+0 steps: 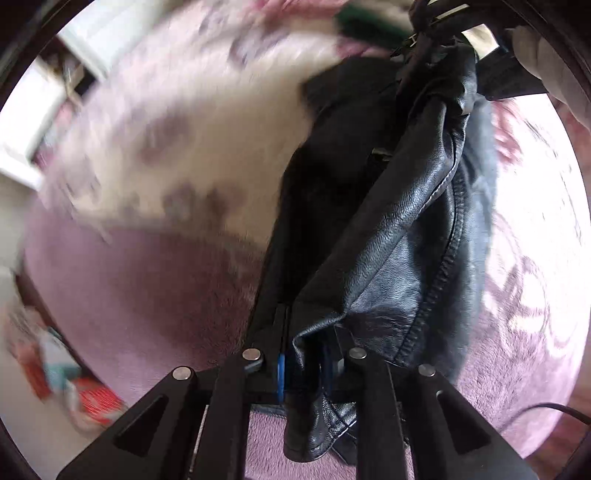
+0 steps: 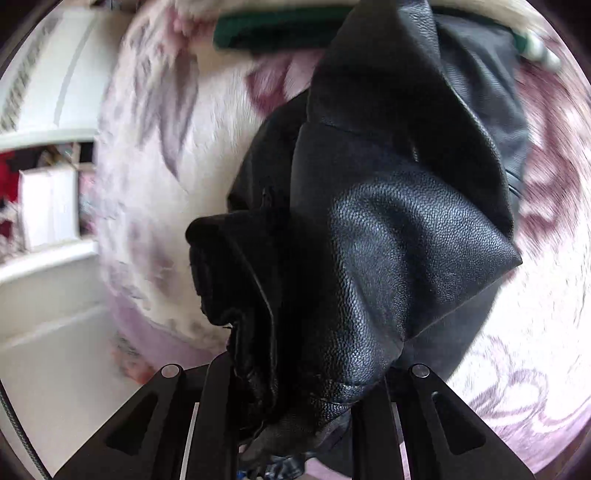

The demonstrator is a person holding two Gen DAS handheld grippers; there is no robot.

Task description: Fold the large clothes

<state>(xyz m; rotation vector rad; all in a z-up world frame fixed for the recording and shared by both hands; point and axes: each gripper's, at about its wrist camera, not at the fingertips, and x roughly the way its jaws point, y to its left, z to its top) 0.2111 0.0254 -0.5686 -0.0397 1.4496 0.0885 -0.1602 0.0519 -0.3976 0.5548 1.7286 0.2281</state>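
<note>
Above the pink floral bedspread (image 1: pixel 155 280), well clear of its near edge, a black leather jacket (image 1: pixel 399 229) was held hanging between the two tools. The left gripper (image 1: pixel 306 365) was pinched narrowly on one edge of it, and the right gripper (image 2: pixel 295 406) was clamped on a bunched fold. For a clean fold, the two grips would best be kept level and apart so the jacket could be lowered flat. The bedspread was smeared by blur, a green item (image 2: pixel 266 31) was cut off, and the right fingertips were buried in leather.
</note>
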